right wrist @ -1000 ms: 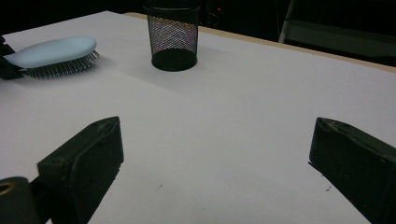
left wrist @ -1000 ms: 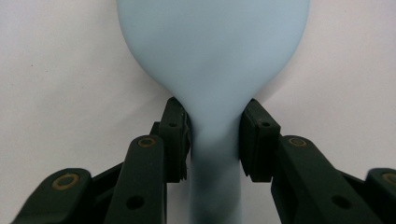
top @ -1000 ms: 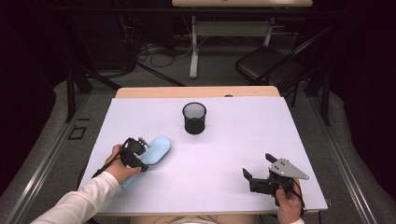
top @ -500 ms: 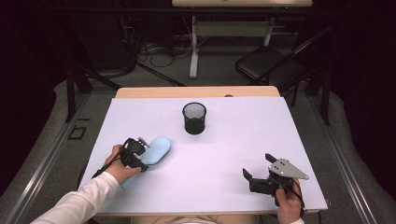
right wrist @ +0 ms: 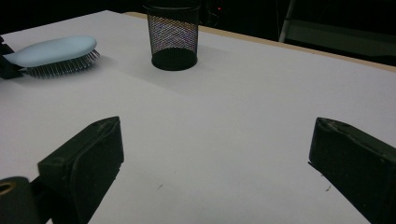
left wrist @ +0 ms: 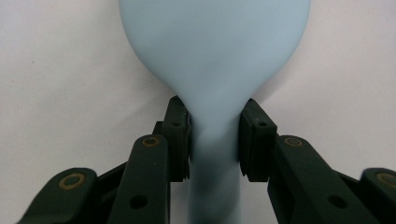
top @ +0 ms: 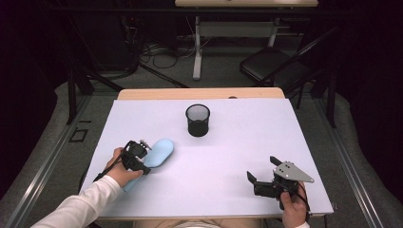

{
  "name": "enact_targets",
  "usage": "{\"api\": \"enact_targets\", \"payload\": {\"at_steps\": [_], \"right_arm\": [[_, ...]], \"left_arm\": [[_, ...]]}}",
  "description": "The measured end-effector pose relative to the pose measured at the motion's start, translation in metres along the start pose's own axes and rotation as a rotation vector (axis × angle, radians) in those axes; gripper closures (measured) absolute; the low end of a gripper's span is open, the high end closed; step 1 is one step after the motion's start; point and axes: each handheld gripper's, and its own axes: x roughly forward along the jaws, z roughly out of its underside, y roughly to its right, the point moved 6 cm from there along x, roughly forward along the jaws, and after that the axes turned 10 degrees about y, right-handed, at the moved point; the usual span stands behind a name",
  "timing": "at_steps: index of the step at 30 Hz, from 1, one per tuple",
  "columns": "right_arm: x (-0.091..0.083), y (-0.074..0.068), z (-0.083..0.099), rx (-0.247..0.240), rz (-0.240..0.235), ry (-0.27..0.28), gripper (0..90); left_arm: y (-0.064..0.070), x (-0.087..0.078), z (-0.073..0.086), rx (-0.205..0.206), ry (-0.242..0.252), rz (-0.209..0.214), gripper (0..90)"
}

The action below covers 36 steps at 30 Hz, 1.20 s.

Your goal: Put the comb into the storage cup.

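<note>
A light blue hairbrush [top: 159, 151] lies bristles-down on the white table [top: 228, 142] at the left. My left gripper [top: 138, 159] is shut on the brush's narrow neck, its pads [left wrist: 180, 135] pressed on both sides of the handle [left wrist: 215, 154], with the head [left wrist: 215, 42] stretching ahead. The right gripper view also catches the hairbrush [right wrist: 53, 55] at far left. A black mesh cup [top: 197, 120] stands upright near the table's middle back, seen again as the mesh cup [right wrist: 173, 35]. My right gripper [top: 261, 175] rests open at the front right, nothing between its jaws.
The table's wooden far edge [top: 199, 93] borders a dark floor with cables, desk legs [top: 197, 52] and a folded black chair [top: 273, 66]. Bare white surface lies between the two grippers and around the cup.
</note>
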Motion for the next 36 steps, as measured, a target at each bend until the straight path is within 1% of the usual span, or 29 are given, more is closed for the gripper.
{"api": "enact_targets", "payload": {"at_steps": [6,13,18,24,31,36], "right_arm": [[0.0000,0.0000,0.0000,0.000,0.000,0.000,2.8],[0.0001,-0.0002,0.0004,0.001,-0.001,-0.003,2.8],[0.0002,-0.0005,0.0004,0.000,-0.001,-0.003,2.9],[0.0002,-0.0004,0.0002,-0.001,0.001,-0.002,2.9],[0.0001,-0.0003,0.0004,0.000,0.002,-0.002,2.9],[0.0001,-0.0002,0.0002,-0.003,0.001,-0.001,2.9]], "left_arm": [[0.0003,-0.0002,0.0006,-0.005,0.005,-0.005,68.6],[0.0004,-0.0004,0.0022,-0.006,0.032,-0.011,69.1],[0.0005,-0.0006,0.0032,-0.018,0.042,0.000,69.3],[-0.0006,-0.0009,0.0029,-0.018,0.046,0.006,69.5],[-0.0001,-0.0015,0.0020,-0.032,0.060,0.021,69.6],[-0.0004,-0.0043,0.0001,-0.032,0.077,0.019,69.6]]}}
